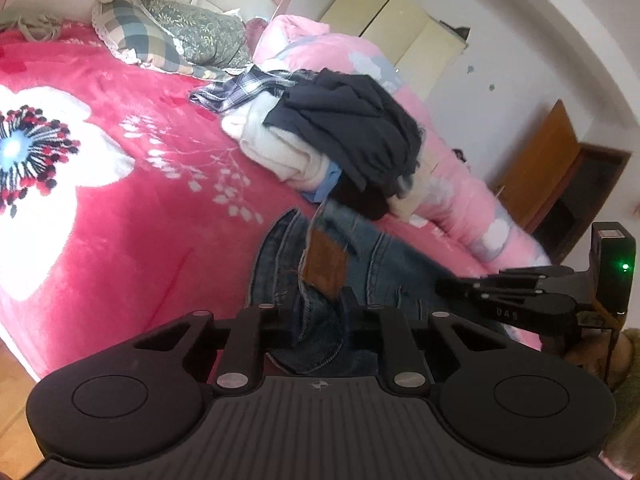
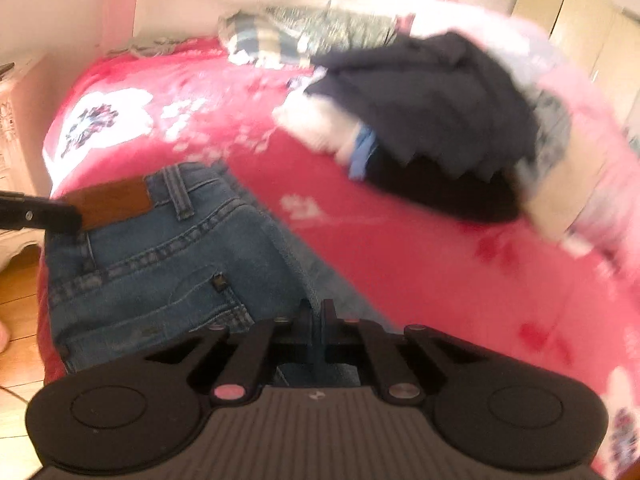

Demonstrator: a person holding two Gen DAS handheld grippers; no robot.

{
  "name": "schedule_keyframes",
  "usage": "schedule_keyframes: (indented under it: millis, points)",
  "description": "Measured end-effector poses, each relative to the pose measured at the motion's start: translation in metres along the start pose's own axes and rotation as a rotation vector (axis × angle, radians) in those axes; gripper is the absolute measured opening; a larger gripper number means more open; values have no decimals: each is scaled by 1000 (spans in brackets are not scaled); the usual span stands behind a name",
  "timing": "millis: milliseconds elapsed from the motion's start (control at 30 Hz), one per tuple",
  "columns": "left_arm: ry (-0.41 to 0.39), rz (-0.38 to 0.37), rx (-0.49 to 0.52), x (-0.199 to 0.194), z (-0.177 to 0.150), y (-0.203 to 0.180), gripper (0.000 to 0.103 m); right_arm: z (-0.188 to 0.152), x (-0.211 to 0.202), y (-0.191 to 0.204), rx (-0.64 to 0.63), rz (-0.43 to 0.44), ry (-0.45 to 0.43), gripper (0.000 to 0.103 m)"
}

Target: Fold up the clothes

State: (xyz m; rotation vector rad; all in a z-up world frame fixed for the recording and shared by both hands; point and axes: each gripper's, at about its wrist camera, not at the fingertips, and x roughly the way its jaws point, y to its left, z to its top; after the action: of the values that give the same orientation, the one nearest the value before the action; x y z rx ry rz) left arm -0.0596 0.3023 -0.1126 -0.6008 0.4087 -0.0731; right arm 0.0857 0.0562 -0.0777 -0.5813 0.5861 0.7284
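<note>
Blue jeans lie at the near edge of the red floral blanket, waistband and brown leather patch facing up. My left gripper is shut on a bunched fold of denim beside the patch. In the right wrist view the jeans spread to the left, back pocket showing. My right gripper has its fingers nearly together, with a thin edge of denim pinched between them. The right gripper also shows from the side in the left wrist view, and the left gripper's tip rests by the patch.
A heap of dark, white and plaid clothes sits behind the jeans. A rolled pink quilt runs along the far side, with pillows at the headboard. Wooden floor lies below the bed edge, and a brown cabinet stands by the wall.
</note>
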Motion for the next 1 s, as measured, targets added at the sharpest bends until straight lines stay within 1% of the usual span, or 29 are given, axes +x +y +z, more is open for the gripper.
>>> schedule_keyframes:
  millis: [67, 100, 167, 300, 400, 433, 467, 533, 633, 700, 733, 767, 800, 833, 867, 900, 933, 967, 1000]
  points:
    - [-6, -10, -10, 0, 2, 1, 16, 8, -7, -1, -30, -28, -30, 2]
    - [-2, -3, -7, 2, 2, 1, 16, 12, -10, -2, -44, -42, -45, 2]
    - [6, 12, -2, 7, 2, 1, 15, 16, -5, -1, -74, -49, -45, 2]
    - [21, 17, -8, 10, 3, 6, 15, 8, 19, 8, -163, -57, -23, 2]
    - [33, 21, -6, 12, 4, 10, 16, 7, 32, 7, -150, -46, -21, 3]
    - [42, 19, -10, 12, 4, 12, 19, 6, 37, 7, -142, -40, -20, 3]
    - [50, 16, -21, 11, 5, 15, 23, 4, 43, 7, -139, -35, -10, 3]
    - [52, 22, -51, 6, 6, 23, 27, 0, 56, 10, -139, -28, 14, 3]
    - [32, 73, -64, -13, 7, 37, 28, -8, 65, 16, -147, -37, 21, 3]
    - [30, 108, -62, -26, 5, 45, 28, -9, 65, 15, -128, -33, 16, 3]
    - [39, 113, -67, -30, 4, 49, 29, -9, 64, 14, -122, -29, 16, 4]
    - [55, 105, -81, -33, 2, 52, 32, -9, 64, 12, -117, -24, 16, 4]
    - [72, 93, -102, -35, 0, 55, 34, -7, 62, 11, -112, -23, 16, 7]
    - [89, 73, -134, -36, -3, 57, 39, -6, 59, 9, -107, -22, 18, 18]
    - [103, 46, -168, -37, -6, 59, 41, -4, 56, 8, -102, -29, 17, 26]
    - [113, 10, -209, -36, -9, 61, 42, -2, 50, 6, -97, -45, 6, 42]
    - [121, -30, -258, -35, -12, 63, 49, -2, 42, 3, -87, -62, -17, 44]
    - [125, -68, -313, -32, -14, 64, 60, -1, 33, 0, -70, -70, -36, 44]
    - [128, -97, -363, -28, -17, 66, 64, 0, 22, -4, -42, -73, -50, 44]
